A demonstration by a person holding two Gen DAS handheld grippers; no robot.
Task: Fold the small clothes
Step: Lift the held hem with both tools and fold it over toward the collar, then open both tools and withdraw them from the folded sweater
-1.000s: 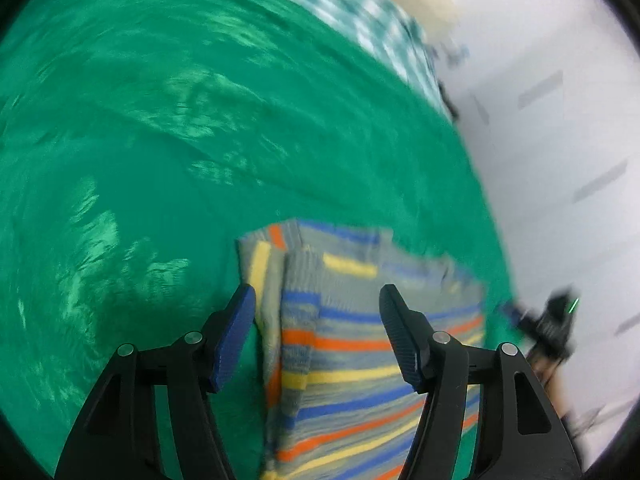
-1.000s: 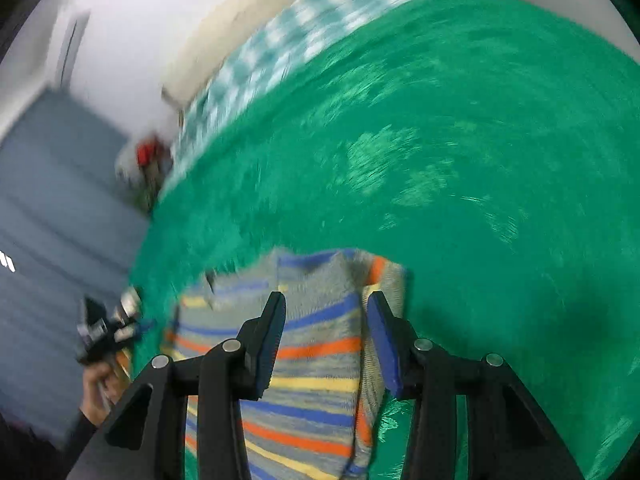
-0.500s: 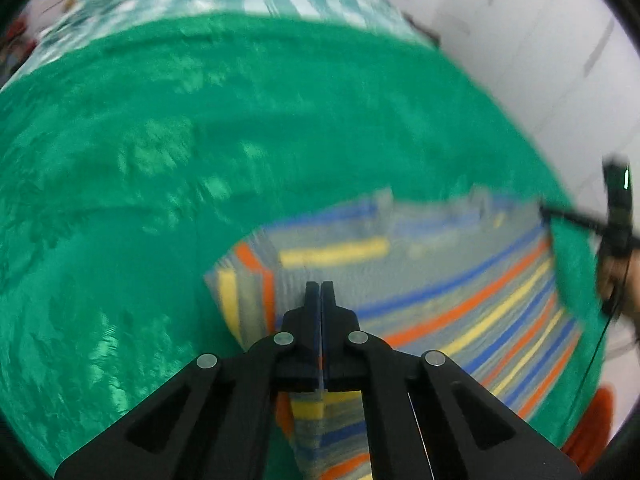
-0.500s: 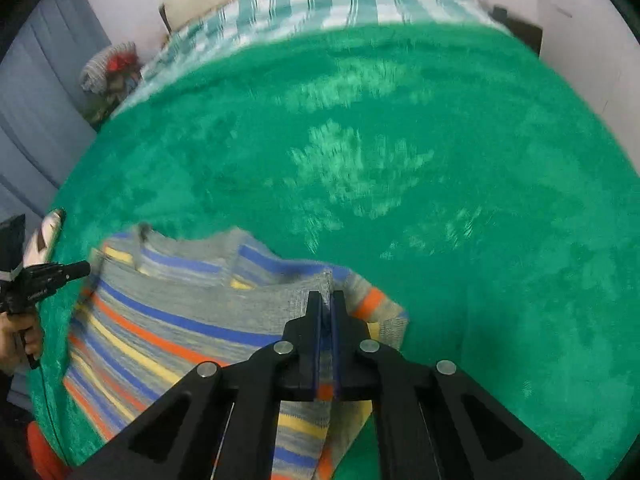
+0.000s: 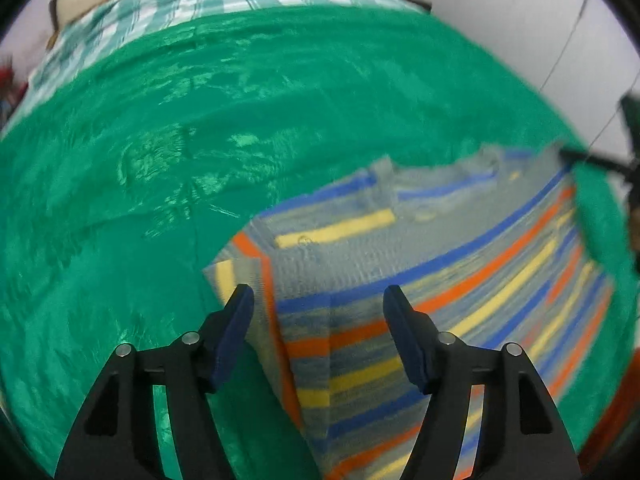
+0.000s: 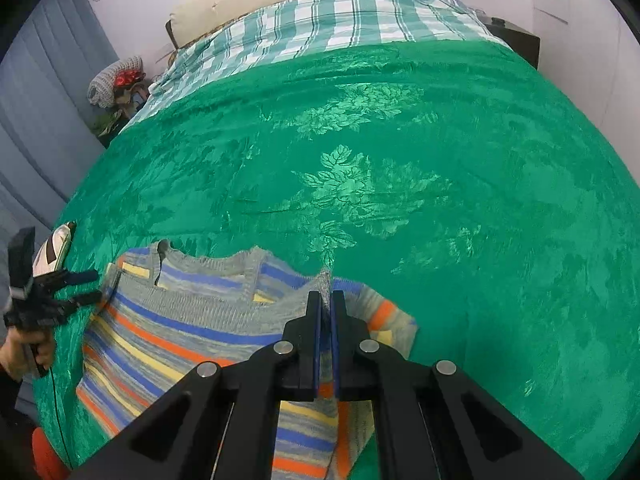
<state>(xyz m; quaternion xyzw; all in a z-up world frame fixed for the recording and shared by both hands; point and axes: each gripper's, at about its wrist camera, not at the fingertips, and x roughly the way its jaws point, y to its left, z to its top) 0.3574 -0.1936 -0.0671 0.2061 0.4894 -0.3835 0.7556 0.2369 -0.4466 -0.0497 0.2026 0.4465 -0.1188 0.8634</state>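
One striped knit sweater (image 6: 192,332), grey with blue, orange and yellow bands, lies flat on a green floral-damask bedspread (image 6: 400,160) at the near edge of a bed; one sleeve is folded in over the body. No brand, label or readable writing shows on it or elsewhere.

Right hand-held gripper (image 6: 326,300): jaws clenched on a pinched fold of the sweater's knit near the shoulder by the folded sleeve.

Left hand-held gripper (image 5: 318,296): jaws have just been opening and stand apart over the folded sleeve edge, the cloth between them, pads not pressing on it. In the right wrist view it sits at the sweater's far side (image 6: 60,288), carried by a hand (image 6: 24,352).

Green-and-white checked sheet (image 6: 320,20) covers the head of the bed beyond the bedspread.
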